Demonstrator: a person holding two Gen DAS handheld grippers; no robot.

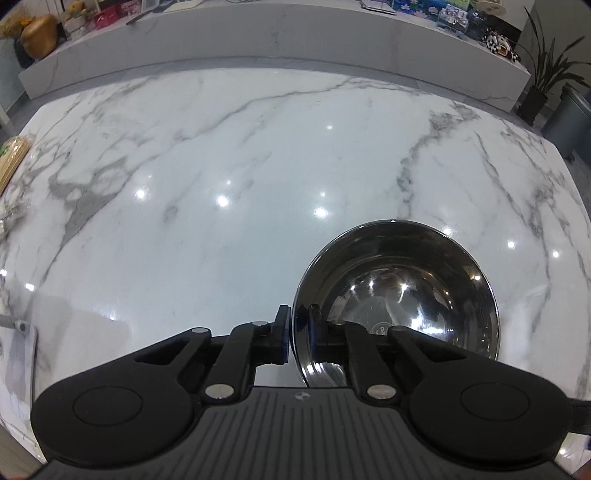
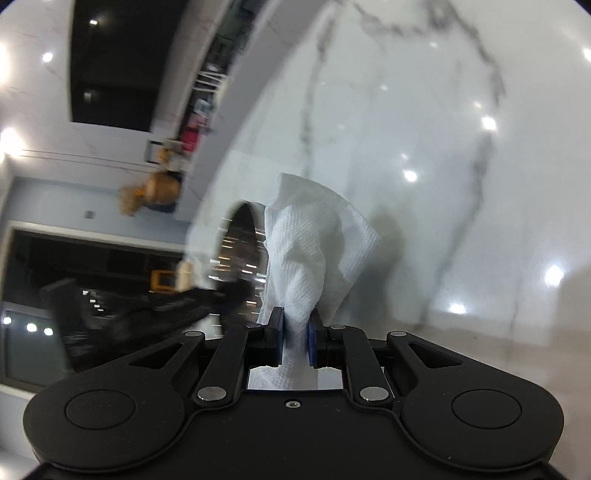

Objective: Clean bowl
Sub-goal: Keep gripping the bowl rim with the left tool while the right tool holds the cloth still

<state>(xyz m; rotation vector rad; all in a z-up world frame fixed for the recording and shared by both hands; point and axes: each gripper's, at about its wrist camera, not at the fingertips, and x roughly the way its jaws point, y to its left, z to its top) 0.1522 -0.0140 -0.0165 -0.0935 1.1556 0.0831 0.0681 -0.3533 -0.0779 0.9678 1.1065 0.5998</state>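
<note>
The steel bowl [image 1: 397, 291] sits upright on the white marble worktop [image 1: 221, 166], its near rim pinched by the left gripper [image 1: 297, 328], one finger outside the wall and one inside. The right gripper [image 2: 295, 328] is closed on a bunched white paper towel [image 2: 314, 240], and in its view the bowl [image 2: 240, 236] lies just left of the towel's tip, mouth turned partly toward it (this view is blurred). The towel probably goes into that mouth next. Behind the bowl runs a raised marble ledge [image 1: 258, 33] carrying clutter.
</note>
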